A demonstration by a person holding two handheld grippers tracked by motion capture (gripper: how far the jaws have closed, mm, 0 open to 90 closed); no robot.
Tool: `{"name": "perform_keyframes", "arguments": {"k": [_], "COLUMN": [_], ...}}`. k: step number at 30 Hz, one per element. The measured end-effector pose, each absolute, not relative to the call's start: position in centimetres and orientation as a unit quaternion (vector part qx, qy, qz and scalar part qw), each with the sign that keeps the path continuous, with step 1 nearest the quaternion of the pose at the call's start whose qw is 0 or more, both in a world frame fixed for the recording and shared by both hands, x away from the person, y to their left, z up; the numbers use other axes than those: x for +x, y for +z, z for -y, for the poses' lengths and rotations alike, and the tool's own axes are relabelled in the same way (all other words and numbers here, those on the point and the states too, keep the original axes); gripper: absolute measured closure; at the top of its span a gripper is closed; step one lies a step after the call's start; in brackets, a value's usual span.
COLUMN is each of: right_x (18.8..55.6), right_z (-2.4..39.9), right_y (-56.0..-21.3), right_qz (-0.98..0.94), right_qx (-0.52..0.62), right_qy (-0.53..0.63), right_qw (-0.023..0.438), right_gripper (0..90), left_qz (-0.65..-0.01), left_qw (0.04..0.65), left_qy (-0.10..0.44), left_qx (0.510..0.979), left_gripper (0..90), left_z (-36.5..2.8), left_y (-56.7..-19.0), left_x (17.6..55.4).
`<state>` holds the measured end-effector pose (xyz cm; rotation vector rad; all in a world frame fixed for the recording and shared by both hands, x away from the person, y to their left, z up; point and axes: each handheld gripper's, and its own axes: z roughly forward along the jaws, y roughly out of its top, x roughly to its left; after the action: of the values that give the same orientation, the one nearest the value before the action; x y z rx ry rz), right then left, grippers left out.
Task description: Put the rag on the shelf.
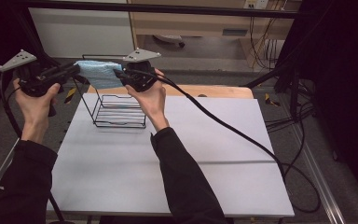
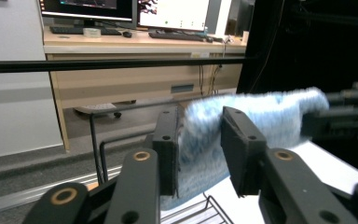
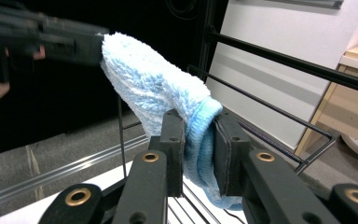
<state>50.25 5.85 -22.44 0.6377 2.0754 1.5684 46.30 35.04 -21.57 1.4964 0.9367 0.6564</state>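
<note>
High view shows your bench (image 1: 177, 158) as a white sheet, with a strip of bare wood along its far edge. Beyond it stands a pale wood desk (image 2: 135, 74) carrying monitors (image 2: 130, 9) and keyboards, and a black bar (image 2: 112, 64) crosses in front of that desk. Grey floor lies around the bench, with cables (image 1: 303, 121) strewn on it at your right.

A black wire rack (image 1: 119, 111) stands on the far left part of the bench. Your right gripper's thick cable (image 1: 233, 128) runs across the bench and off its right edge.

You hold the blue cloth (image 1: 98, 73) in the air above the rack, stretched between both grippers. Your left gripper (image 2: 199, 154) has its fingers closed on one end of the cloth, and your right gripper (image 3: 199, 154) has its fingers closed on the other, folded end. The cloth hangs between each pair of fingers and hides part of the rack behind it.
</note>
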Motion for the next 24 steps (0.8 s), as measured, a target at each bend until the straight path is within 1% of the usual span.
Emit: {"name": "perform_keyframes", "arguments": {"k": [4, 6, 11, 13, 16, 21, 24], "right_x": [50.1, 50.0, 49.9, 49.8, 49.8, 49.6, 49.5], "right_z": [-5.9, -5.9, -5.9, -5.9, -5.9, -5.9, -5.9], "right_y": [-22.6, -22.6, -22.7, -22.7, -22.8, -22.8, -22.8], "right_qz": [-0.758, -0.761, -0.767, -0.768, -0.770, -0.773, -0.775], "right_qx": [0.223, 0.216, 0.203, 0.200, 0.198, 0.197, 0.197], "right_qy": [0.567, 0.564, 0.558, 0.557, 0.555, 0.554, 0.553], "right_qw": [0.233, 0.238, 0.244, 0.244, 0.244, 0.240, 0.236], "right_gripper": [76.2, 76.1, 75.9, 75.6, 74.8, 71.1, 65.4], "left_qz": [-0.417, -0.426, -0.438, -0.436, -0.430, -0.422, -0.420], "left_qw": [0.591, 0.583, 0.565, 0.561, 0.560, 0.560, 0.553], "left_qy": [0.275, 0.274, 0.259, 0.245, 0.232, 0.224, 0.225], "left_qx": [0.633, 0.636, 0.650, 0.660, 0.669, 0.677, 0.684], "left_gripper": [67.4, 70.0, 78.2, 83.2, 87.7, 89.5, 89.8], "left_z": [-35.2, -35.1, -34.6, -34.4, -34.3, -34.5, -34.5], "left_y": [-20.5, -20.0, -19.8, -20.0, -20.4, -21.1, -21.6], "left_x": [46.5, 46.8, 47.6, 47.7, 47.4, 47.0, 46.8]}}
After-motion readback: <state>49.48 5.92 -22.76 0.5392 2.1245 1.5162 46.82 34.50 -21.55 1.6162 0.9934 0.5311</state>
